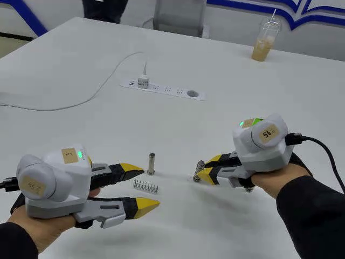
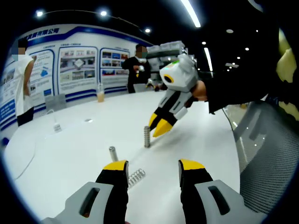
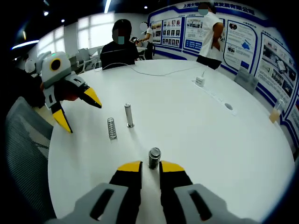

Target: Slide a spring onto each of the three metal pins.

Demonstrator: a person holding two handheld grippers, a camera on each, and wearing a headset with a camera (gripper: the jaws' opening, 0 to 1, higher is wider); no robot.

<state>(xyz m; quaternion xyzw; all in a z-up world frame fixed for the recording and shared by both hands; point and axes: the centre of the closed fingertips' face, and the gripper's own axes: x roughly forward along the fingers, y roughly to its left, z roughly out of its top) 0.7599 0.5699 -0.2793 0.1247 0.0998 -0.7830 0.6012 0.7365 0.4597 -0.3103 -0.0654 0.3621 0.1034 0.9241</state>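
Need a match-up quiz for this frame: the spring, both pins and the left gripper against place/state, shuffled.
Things:
1. loose spring
2. bare pin
3. sprung pin
4. left gripper

Place or state:
A. upright, nothing on it
B. jaws wide apart
C. lying flat on the table
D. upright, just off the right gripper tips

Pairs: 1-C, 2-A, 3-D, 4-B

Two pins (image 1: 151, 163), two springs (image 1: 146, 186), one power strip (image 1: 161, 88), one cup (image 1: 265, 40).
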